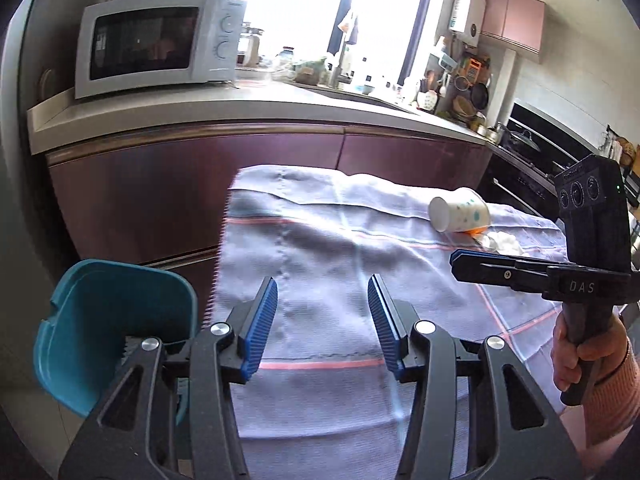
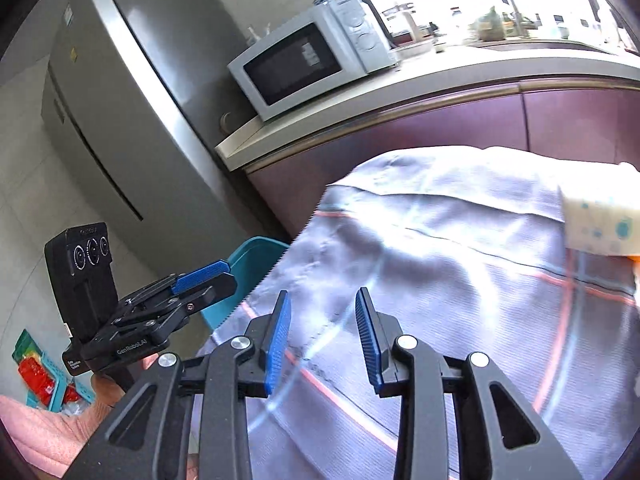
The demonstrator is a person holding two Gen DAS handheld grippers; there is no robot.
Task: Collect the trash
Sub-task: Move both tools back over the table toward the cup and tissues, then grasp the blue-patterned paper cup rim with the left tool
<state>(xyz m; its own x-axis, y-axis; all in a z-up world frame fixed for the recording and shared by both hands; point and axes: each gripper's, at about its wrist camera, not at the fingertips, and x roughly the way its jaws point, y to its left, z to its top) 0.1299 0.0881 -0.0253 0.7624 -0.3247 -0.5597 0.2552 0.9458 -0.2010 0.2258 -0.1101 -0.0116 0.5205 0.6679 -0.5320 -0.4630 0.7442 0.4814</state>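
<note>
Your left hand-held gripper point(image 1: 322, 312) hangs spread and empty over the checked cloth point(image 1: 320, 240) at the frame's lower centre; your right hand-held gripper point(image 2: 322, 328) is likewise spread, pinching nothing; the spotted paper cup point(image 1: 459, 214) lies tipped on its side at centre right, crumpled white tissue point(image 1: 505, 242) just beside it; the teal bin point(image 1: 100, 320) sits lower left, beside the cloth's edge.

— Where is the cup point(image 1: 459, 214) lying?
— On its side on the cloth point(image 1: 320, 248), at the right of the left wrist frame, with the wad of tissue point(image 1: 505, 242) sitting just below it.
— And the bin point(image 1: 108, 332)?
— It is standing at lower left, beside the cloth's left edge. The microwave point(image 1: 160, 44) is sitting on the counter point(image 1: 248, 108) at upper left, behind the cloth.
</note>
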